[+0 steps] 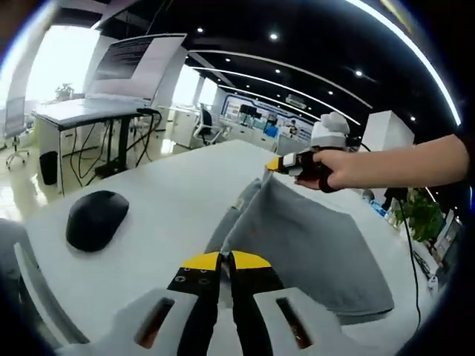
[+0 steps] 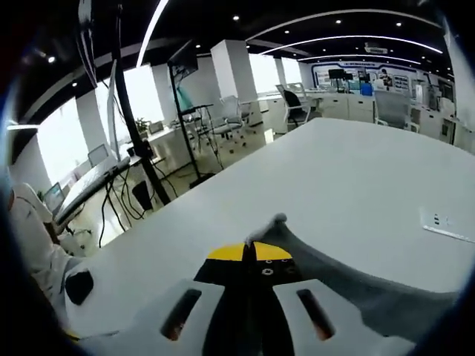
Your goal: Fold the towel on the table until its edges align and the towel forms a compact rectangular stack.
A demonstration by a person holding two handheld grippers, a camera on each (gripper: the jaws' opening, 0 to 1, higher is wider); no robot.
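While the long white table (image 1: 171,185) stretches away into an open office, the soft grey fabric towel (image 1: 312,245) lies spread across it, just beyond the left gripper (image 1: 225,261), with its nearer edge lifted off the table surface. In the left gripper view, that gripper's yellow-tipped black jaws are pressed together on the towel's near edge, where the cloth bunches into a ridge running away from the tips. Farther across the towel, the right gripper (image 1: 273,166) is held by a person's hand (image 1: 343,167) and pinches the towel's far corner, raising it clear of the table so the cloth slopes down from it. A black oval computer mouse (image 1: 96,218) rests on the table to the left of the towel, well apart from it.

In the right gripper view, the right gripper (image 2: 251,253) has its jaws closed on a small peak of the towel (image 2: 349,278) (the fabric pokes up just past the yellow tips), and the rest of the cloth trails off to the right over the table (image 2: 356,185).
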